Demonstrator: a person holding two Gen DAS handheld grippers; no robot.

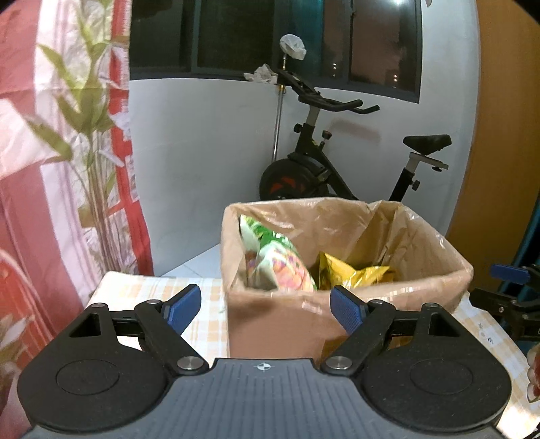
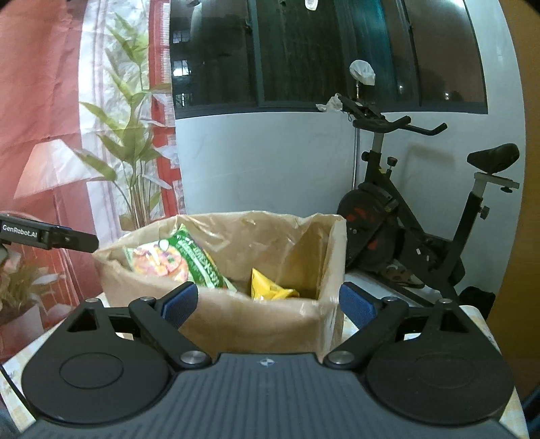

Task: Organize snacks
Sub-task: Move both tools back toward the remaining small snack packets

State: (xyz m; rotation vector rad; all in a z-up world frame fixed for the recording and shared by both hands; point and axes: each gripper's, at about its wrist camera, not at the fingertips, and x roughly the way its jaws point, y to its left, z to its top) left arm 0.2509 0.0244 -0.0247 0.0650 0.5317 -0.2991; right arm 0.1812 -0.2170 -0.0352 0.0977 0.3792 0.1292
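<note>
Here, gripper by gripper:
Left gripper (image 1: 265,305): released, empty, facing the box.
Right gripper (image 2: 268,302): released, empty, also facing the box.
Cardboard box (image 1: 280,324): plastic-lined, near the tabletop's (image 1: 206,327) far edge.
Green snack bag (image 2: 179,260): inside the box, leaning on its left wall.
Yellow snack bag (image 2: 270,287): deeper inside, right of the green one.

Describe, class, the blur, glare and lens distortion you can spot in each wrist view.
Left wrist view: the cardboard box's near rim is smeared by motion blur; a lamp glares in the window; the white wall bows from fisheye distortion. Right wrist view: the box's right corner is slightly blurred, the window frame curves, and the snack packets stay fairly sharp.
</note>
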